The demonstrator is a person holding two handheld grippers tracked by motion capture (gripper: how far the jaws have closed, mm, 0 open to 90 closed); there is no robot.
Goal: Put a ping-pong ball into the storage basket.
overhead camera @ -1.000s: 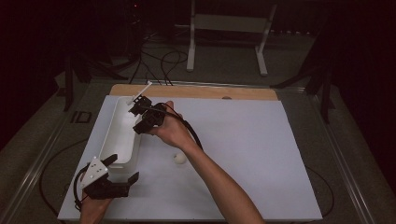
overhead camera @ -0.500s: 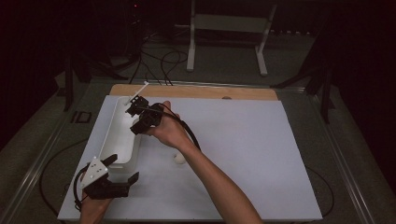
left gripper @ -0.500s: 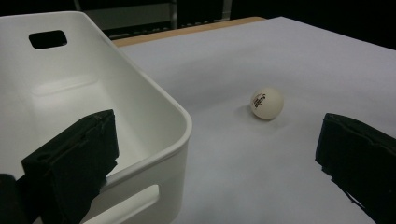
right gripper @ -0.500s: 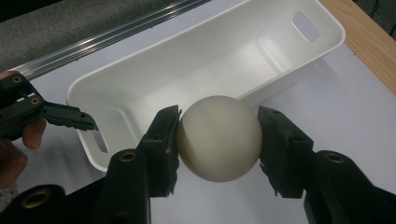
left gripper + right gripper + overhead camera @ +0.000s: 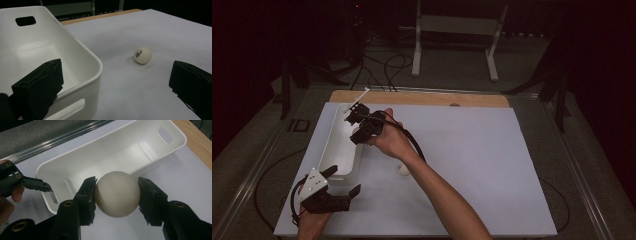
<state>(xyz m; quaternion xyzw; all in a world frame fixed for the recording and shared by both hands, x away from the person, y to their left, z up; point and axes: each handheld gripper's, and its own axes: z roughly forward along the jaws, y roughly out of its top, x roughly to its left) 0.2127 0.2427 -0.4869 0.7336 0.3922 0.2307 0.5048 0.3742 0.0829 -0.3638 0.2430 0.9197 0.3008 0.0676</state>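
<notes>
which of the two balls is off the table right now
The ball clamped between the right gripper jaws, held above the white bin. The other ball lies loose on the white table beside the bin.

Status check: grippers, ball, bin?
Right gripper shut on ball above bin. Left gripper open, straddling bin's near rim. Second ball loose on table. Nothing blocking.
</notes>
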